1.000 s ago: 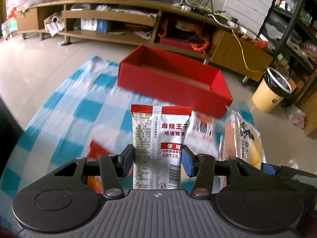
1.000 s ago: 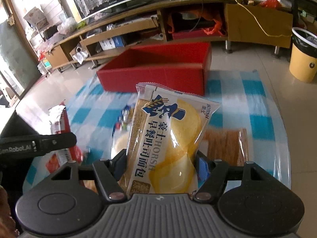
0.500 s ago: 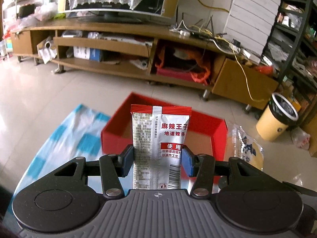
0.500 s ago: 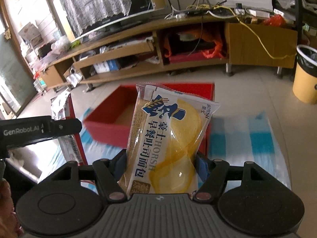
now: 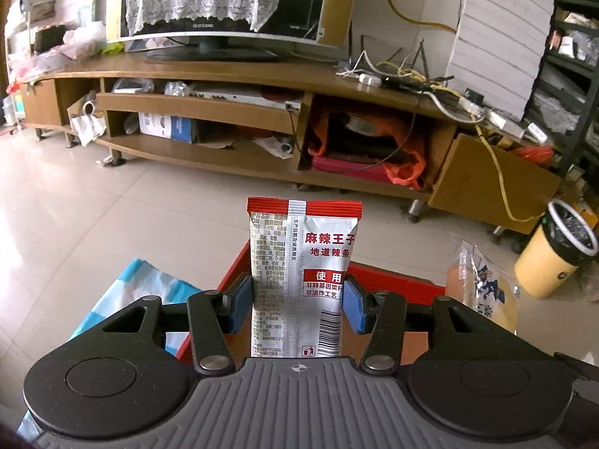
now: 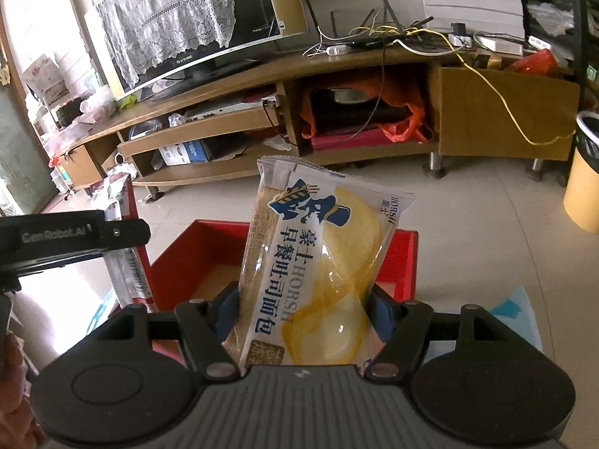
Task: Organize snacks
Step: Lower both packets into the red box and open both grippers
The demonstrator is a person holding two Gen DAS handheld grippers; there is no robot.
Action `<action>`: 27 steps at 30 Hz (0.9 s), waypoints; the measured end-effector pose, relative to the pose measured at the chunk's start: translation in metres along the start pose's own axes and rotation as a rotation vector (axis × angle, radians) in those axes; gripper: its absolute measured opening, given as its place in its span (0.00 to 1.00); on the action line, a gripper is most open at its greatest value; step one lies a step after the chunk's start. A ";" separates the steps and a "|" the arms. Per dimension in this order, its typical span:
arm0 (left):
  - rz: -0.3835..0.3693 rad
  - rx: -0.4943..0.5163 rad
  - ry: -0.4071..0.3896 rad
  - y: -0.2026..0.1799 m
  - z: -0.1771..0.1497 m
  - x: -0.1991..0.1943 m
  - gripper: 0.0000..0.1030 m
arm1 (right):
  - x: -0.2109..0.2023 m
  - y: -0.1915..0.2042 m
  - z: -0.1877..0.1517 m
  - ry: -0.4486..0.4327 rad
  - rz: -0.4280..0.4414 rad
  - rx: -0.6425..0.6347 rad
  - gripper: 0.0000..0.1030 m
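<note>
My left gripper (image 5: 298, 305) is shut on a red-and-white spicy-strip packet (image 5: 303, 277), which stands upright between the blue pads. Behind it shows the rim of the red box (image 5: 397, 280). My right gripper (image 6: 305, 308) is shut on a clear bread packet (image 6: 318, 262) with blue print and yellow rounds. It hangs over the open red box (image 6: 406, 262), whose brown floor shows. In the right wrist view the left gripper's black body (image 6: 71, 239) and its packet (image 6: 125, 262) sit at the left. The bread packet (image 5: 481, 288) appears at the right of the left wrist view.
A blue-checked cloth (image 5: 131, 292) covers the table under the box. Beyond lies a tiled floor, a long wooden TV stand (image 5: 262, 119) with a screen and cables, and a yellow bin (image 5: 554, 258) at the right.
Both grippers have carried their packets forward over the checked cloth to the red box. The box has slid from mid-frame to just under the fingers, and the view has tilted up.
</note>
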State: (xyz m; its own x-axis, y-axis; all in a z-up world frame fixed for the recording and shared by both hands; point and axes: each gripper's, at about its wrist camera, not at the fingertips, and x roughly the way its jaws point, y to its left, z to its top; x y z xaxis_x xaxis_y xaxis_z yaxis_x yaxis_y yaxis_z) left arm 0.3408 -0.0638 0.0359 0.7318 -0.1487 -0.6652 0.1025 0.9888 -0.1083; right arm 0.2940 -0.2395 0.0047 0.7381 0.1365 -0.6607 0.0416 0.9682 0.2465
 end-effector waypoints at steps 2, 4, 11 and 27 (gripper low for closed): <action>0.005 0.001 0.012 0.002 -0.003 0.013 0.57 | 0.014 0.001 -0.003 0.016 -0.010 -0.022 0.65; 0.014 0.009 0.047 0.004 -0.009 0.027 0.57 | 0.028 0.001 -0.006 0.039 -0.018 -0.041 0.65; 0.067 0.064 0.147 0.013 -0.028 0.052 0.58 | 0.056 0.004 -0.019 0.123 -0.010 -0.070 0.65; 0.121 0.165 0.326 0.005 -0.059 0.041 0.56 | 0.048 0.009 -0.035 0.241 -0.025 -0.229 0.65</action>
State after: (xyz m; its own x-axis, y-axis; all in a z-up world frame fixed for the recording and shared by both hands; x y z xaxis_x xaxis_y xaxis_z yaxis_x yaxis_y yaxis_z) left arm 0.3319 -0.0656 -0.0353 0.4956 -0.0006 -0.8686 0.1549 0.9840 0.0877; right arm 0.3066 -0.2170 -0.0498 0.5574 0.1309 -0.8199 -0.1144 0.9902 0.0803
